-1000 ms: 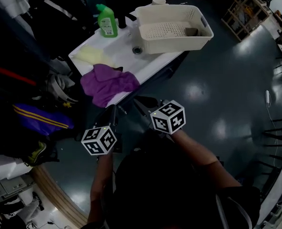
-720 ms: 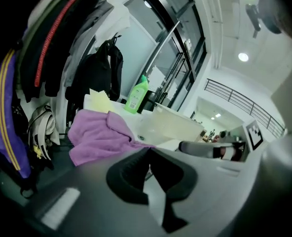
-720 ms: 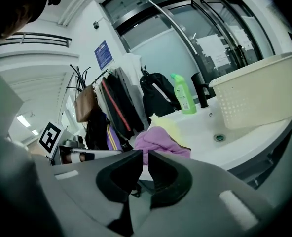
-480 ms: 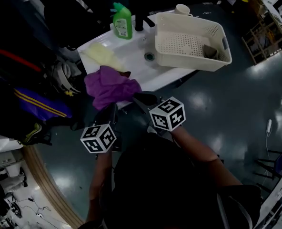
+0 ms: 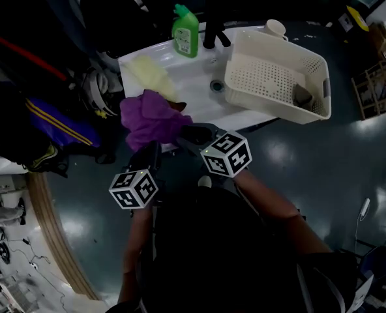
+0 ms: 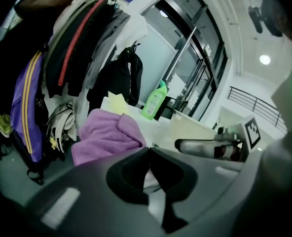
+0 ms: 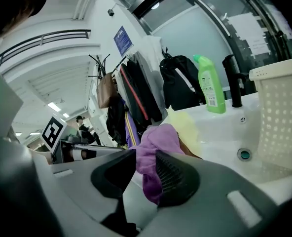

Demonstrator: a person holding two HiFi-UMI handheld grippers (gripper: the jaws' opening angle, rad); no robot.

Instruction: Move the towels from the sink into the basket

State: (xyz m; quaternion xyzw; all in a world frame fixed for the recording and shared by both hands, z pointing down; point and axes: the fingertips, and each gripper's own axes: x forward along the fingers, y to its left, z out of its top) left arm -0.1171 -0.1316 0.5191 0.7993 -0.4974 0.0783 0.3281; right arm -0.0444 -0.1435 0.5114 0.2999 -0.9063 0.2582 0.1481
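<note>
Left tool [image 6: 148,169], right tool [image 7: 145,174]: grey moulded bodies, black jaw pads, ribbed on the right. Left cube [image 5: 134,188], right cube [image 5: 226,153]: white, printed with black square markers. Dark top [image 5: 212,253] worn.

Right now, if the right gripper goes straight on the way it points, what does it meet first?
The purple towel draped over the sink edge. The right gripper, whose jaws have just been opening, already shows towel between them. Depth leaves actual contact unclear.
</note>
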